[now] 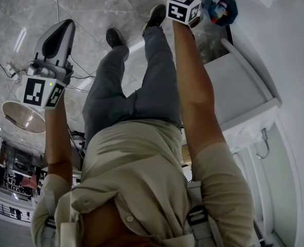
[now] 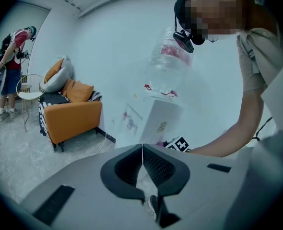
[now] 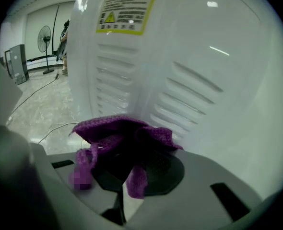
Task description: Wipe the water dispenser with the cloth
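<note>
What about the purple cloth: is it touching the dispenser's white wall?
Cannot tell. In the right gripper view the cloth, held in the right gripper, overlaps the dispenser's vented wall, but neither contact nor gap shows.

The marble floor (image 1: 105, 4) carries the water dispenser (image 1: 242, 94) and an orange armchair (image 2: 72, 114).

Warning-triangle label (image 3: 124, 6) on water dispenser (image 3: 194, 75), its print too blurred to read

Cloth (image 3: 117, 133) in right tool (image 3: 129, 169), just before water dispenser (image 3: 189, 56)
</note>
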### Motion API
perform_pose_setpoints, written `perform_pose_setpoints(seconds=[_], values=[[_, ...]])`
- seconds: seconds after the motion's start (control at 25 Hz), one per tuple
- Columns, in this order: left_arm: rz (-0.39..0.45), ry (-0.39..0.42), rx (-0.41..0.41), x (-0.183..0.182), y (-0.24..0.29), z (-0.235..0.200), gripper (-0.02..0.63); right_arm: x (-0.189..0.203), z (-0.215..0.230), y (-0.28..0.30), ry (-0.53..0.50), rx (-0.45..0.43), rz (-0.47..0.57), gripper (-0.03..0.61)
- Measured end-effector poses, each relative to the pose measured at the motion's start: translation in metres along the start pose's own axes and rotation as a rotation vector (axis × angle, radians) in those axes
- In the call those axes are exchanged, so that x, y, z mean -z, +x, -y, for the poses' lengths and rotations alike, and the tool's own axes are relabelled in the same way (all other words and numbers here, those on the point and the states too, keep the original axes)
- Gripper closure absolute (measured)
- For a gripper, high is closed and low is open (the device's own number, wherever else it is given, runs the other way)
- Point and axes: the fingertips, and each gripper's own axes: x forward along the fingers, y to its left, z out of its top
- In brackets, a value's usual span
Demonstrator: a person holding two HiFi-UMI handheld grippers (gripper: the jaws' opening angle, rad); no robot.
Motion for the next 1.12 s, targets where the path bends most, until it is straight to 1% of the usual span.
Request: perform_pose_setpoints(seconds=[0.24,0.36,0.48,0.6,0.72,0.84,1.0,1.12], values=[[-0.001,-0.01,-0.018,0.008,-0.006,-0.005,0.592,-0.027,-0.085,0.006,-0.092,-0.146,0.046,0.526],[0.0,-0.016,-0.031,0.013,-0.009,-0.009,0.592,-0.038,-0.122,0.007,-0.083,-0.207,0.055,0.526],[-0.002,-0.022,-0.044,0.018,-0.012,-0.012,0.592,-0.051,-0.157,0.005,-0.106,-0.272,0.079,0.526],[-0.001,-0.029,-0.052,0.021,-0.012,-0.012,0.592,-0.059,-0.172,0.005,-0.093,-0.302,0.093,0.526],[0.003,-0.032,-0.055,0.02,-0.011,-0.011,0.592,-0.056,-0.172,0.005,-0.101,-0.321,0.098,0.526],[0.005,-0.031,-0.056,0.018,-0.008,-0.009,0.592,-0.047,-0.155,0.009,-0.109,-0.312,0.087,0.527],[0.006,-0.026,-0.048,0.014,0.0,-0.003,0.592,-0.02,-0.107,0.021,-0.053,-0.251,0.036,0.528],[0.005,-0.02,-0.035,0.012,0.007,0.004,0.592,-0.001,-0.069,0.026,-0.034,-0.2,0.007,0.528]])
